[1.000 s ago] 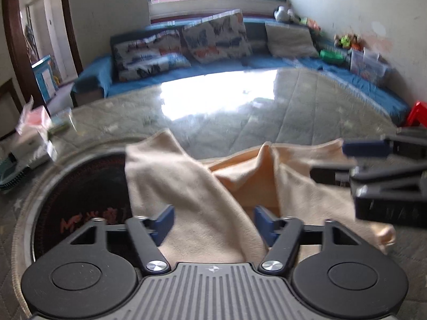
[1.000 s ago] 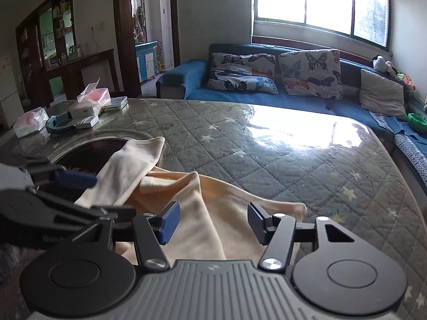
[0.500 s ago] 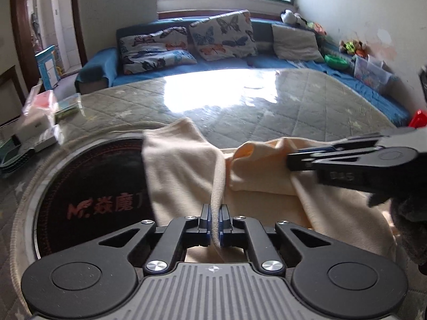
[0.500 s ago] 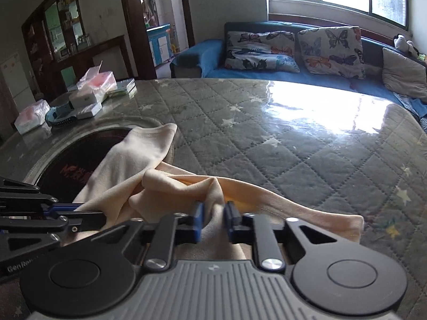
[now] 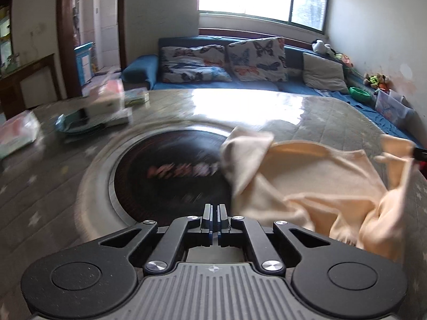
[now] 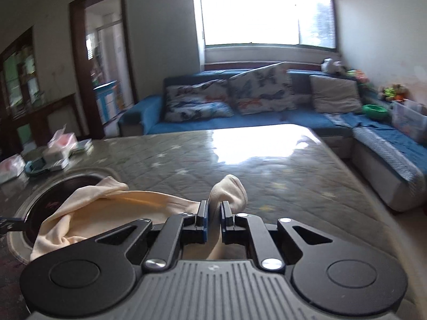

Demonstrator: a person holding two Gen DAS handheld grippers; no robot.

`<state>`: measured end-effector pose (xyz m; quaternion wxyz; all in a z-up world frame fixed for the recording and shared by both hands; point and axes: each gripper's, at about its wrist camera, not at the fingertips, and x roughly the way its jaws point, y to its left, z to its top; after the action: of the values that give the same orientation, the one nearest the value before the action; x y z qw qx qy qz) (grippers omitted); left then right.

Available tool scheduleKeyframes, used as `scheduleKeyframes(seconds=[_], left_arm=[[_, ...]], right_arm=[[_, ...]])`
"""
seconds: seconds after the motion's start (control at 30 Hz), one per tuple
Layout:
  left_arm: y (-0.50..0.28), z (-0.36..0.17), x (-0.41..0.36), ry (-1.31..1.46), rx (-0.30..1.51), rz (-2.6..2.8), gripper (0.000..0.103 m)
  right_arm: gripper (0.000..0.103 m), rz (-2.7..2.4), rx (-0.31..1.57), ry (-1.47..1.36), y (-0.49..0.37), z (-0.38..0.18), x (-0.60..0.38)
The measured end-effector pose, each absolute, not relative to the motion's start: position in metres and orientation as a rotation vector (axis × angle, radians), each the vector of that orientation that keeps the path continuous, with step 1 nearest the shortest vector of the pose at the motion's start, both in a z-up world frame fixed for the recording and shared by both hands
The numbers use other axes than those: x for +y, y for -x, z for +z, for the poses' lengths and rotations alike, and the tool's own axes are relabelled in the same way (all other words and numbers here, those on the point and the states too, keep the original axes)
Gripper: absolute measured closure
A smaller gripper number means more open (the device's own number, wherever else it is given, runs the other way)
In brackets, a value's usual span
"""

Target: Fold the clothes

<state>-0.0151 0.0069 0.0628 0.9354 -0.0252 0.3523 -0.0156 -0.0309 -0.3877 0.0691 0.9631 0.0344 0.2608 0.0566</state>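
Left wrist view. The left claw [image 5: 214,221] is closed, its pads all but touching; whether any fabric is pinched between them cannot be told. The cream garment [image 5: 315,186] lies crumpled on the quilted surface [image 5: 347,117], to the right of the claw, with one lobe of it draped over the rim of the dark round inset [image 5: 170,178] sunk in that surface. At the far right edge of the garment a raised corner runs to a dark tip, only partly visible. Tissue packs and boxes [image 5: 106,104] sit beyond the inset on its left. A blue sofa [image 5: 213,80] with butterfly cushions stands behind the surface.

Right wrist view. The right claw [image 6: 214,220] is clamped on a fold of the cream garment [image 6: 114,208], a rounded tuft of which stands up between and beyond the pads. The remaining cloth trails left from the claw, reaching over the dark round inset [image 6: 53,197].
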Motion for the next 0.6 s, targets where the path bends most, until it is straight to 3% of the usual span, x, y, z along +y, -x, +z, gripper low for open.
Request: scheduleKeyframes(seconds=[0.23, 0.43, 0.53, 0.6], left_arm=[[0.054, 0.056, 0.029, 0.063, 0.747, -0.016, 0.099], [0.029, 0.063, 0.002, 0.007, 0.72, -0.056, 0.095], [0.008, 0.069, -0.019, -0.051, 0.674, -0.071, 0.079], [-0.008, 0.068, -0.037, -0.114, 0.648, -0.087, 0.059]], right_arm=[[0.095, -0.096, 0.561, -0.108, 0.106, 0.052, -0.442], [0.093, -0.19, 0.668, -0.112, 0.137, 0.024, -0.469], [0.089, -0.213, 0.644, -0.099, 0.139, 0.03, -0.472], [0.08, -0.214, 0.63, -0.103, 0.135, 0.034, -0.471]])
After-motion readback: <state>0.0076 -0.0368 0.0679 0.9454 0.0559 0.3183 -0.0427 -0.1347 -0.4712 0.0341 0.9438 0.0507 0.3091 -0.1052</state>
